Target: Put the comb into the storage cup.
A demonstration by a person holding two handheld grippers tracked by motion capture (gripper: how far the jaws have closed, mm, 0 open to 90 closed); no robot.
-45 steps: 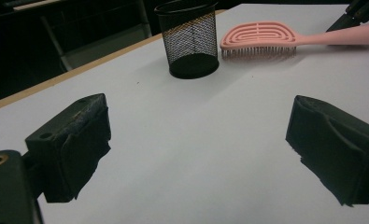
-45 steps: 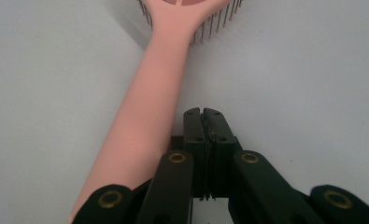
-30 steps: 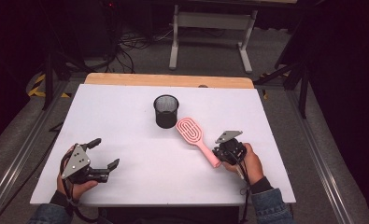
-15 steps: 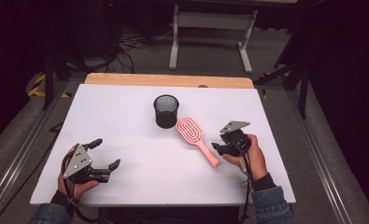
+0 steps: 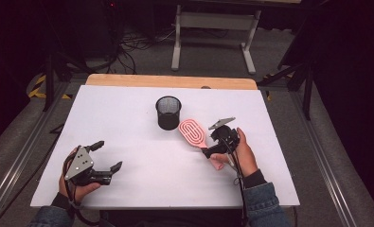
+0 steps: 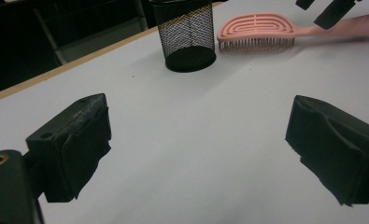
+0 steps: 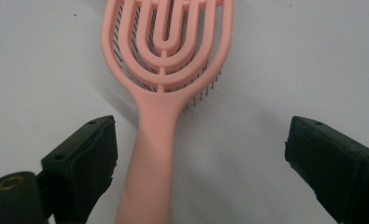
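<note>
pink hairbrush (image 7: 166,70) lies flat on the white table (image 5: 128,118), handle running back between the right gripper (image 7: 201,163) jaws, nearer one jaw, untouched. jaws just opened wide. left gripper (image 6: 196,154) wide open, empty, well apart.

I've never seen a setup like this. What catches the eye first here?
A pink hairbrush lies right of the middle of the white table, just beside a black mesh cup. The right gripper sits over the brush's handle; its jaws have just been opening, with the handle between them untouched. The left gripper waits open, near the front left.
</note>
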